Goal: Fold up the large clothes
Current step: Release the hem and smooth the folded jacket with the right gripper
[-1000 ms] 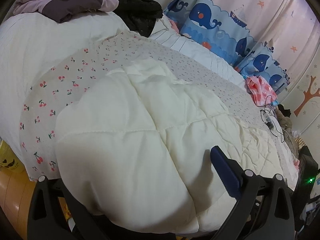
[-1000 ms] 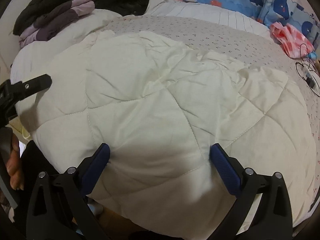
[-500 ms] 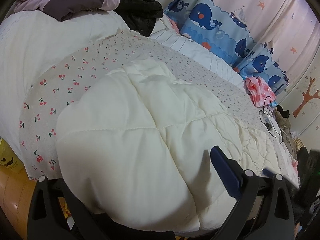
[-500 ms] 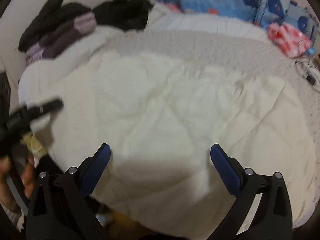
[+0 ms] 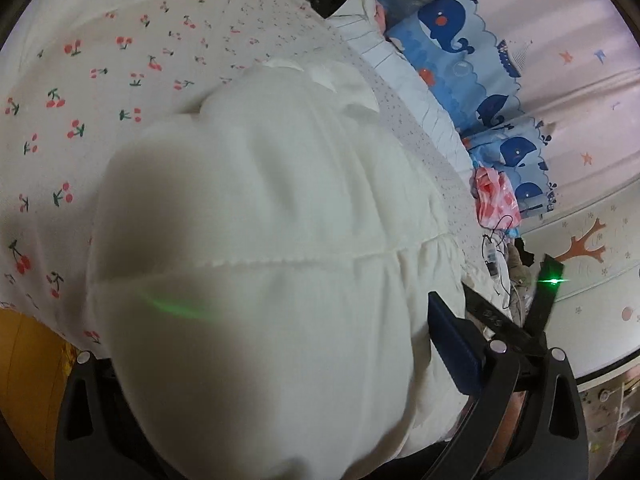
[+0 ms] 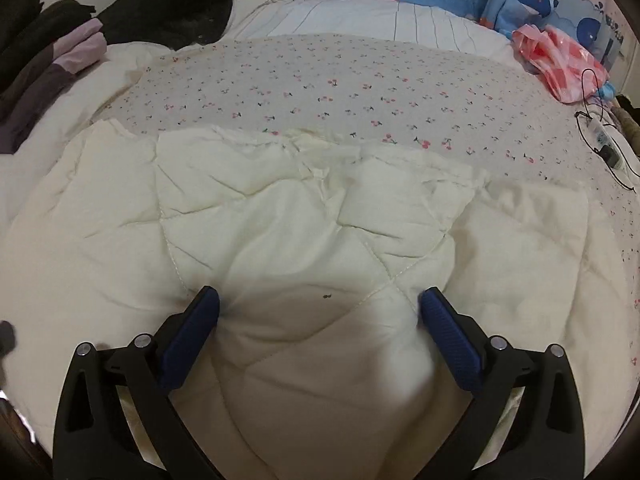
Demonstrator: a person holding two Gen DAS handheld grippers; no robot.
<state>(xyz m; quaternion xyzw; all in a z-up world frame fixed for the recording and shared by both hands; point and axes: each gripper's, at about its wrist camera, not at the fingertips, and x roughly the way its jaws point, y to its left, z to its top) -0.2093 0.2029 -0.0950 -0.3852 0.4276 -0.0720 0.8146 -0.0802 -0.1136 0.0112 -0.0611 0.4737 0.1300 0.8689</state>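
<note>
Cream quilted garment spread along near edge of cherry-print bed. Right gripper held wide, pressed into padding. Left gripper smothered by bunched fabric; spread indeterminable. Black clothes piled at far-left corner.

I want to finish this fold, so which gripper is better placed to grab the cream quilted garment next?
Right, probably. The right gripper is open with both blue pads pressed into the cream quilted garment.
</note>
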